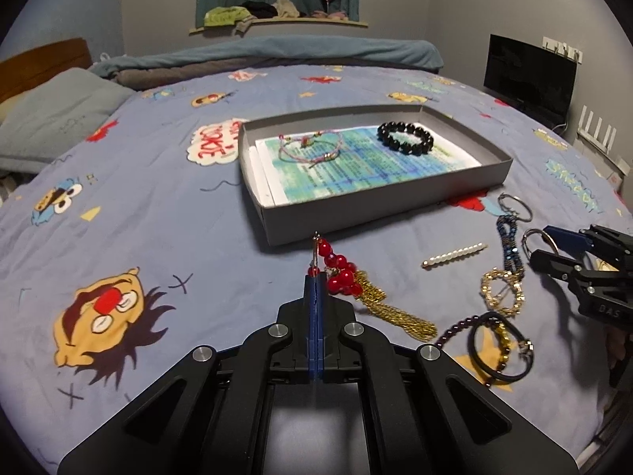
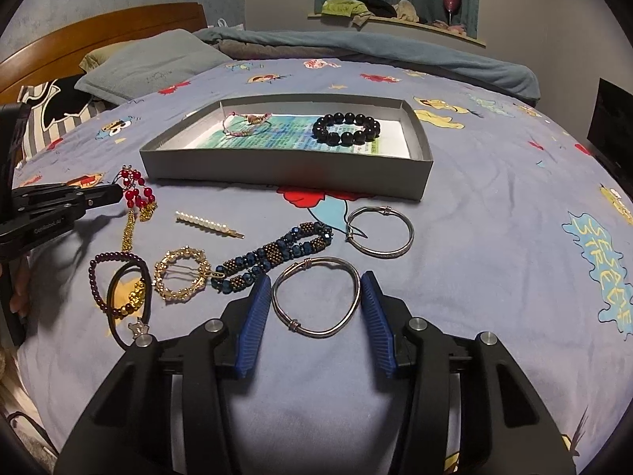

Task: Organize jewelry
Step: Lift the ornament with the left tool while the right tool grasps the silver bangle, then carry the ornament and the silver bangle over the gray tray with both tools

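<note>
My left gripper [image 1: 315,275] is shut on the thin hook of a red bead and gold chain earring [image 1: 341,273], close in front of the grey tray [image 1: 356,217]. The same earring [image 2: 136,198] hangs at the left gripper's tip [image 2: 112,194] in the right wrist view. My right gripper [image 2: 316,289] is open, its blue pads on either side of a silver bangle [image 2: 316,297] lying on the bed. The tray [image 2: 277,166] holds a black bead bracelet [image 2: 346,128] and a pink cord bracelet [image 2: 245,122].
On the blue cartoon bedspread lie a second silver bangle [image 2: 379,231], a blue beaded bracelet [image 2: 273,255], a gold round hair clip [image 2: 180,273], a pearl hair pin [image 2: 207,225], a purple bead bracelet [image 2: 103,285] and a black hair tie [image 2: 130,308]. Pillows lie at the left.
</note>
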### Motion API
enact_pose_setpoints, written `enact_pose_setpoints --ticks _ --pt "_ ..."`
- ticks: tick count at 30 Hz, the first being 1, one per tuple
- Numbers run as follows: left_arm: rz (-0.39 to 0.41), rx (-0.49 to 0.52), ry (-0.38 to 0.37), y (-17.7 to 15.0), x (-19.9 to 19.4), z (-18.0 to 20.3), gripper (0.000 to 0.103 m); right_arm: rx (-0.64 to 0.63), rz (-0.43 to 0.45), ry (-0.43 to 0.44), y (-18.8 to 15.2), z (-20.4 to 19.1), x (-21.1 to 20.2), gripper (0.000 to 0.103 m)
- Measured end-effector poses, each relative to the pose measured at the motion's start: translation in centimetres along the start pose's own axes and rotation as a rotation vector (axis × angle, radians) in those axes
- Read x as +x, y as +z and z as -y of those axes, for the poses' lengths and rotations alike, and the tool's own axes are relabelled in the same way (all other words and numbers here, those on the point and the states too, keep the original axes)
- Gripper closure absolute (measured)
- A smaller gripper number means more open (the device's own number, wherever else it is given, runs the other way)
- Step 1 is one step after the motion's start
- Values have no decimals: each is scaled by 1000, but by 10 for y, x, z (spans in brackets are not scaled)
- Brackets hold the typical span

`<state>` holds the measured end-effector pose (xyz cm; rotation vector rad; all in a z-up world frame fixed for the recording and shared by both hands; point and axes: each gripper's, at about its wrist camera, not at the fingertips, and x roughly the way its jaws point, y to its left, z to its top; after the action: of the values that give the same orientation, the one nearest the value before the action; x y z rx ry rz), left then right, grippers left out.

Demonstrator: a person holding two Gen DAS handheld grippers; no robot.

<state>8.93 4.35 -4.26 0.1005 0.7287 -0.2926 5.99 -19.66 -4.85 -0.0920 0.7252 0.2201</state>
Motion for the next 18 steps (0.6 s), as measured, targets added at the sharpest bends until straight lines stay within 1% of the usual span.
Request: enact_pose_setpoints --ticks 6,11,18 --pt "57 6 -5 6 -27 2 102 4 56 1 7 1 -19 56" --pt "106 11 -8 17 -49 3 102 0 110 -2 21 4 -36 56" --pt "169 52 2 44 -77 4 102 -8 149 0 47 9 -48 56"
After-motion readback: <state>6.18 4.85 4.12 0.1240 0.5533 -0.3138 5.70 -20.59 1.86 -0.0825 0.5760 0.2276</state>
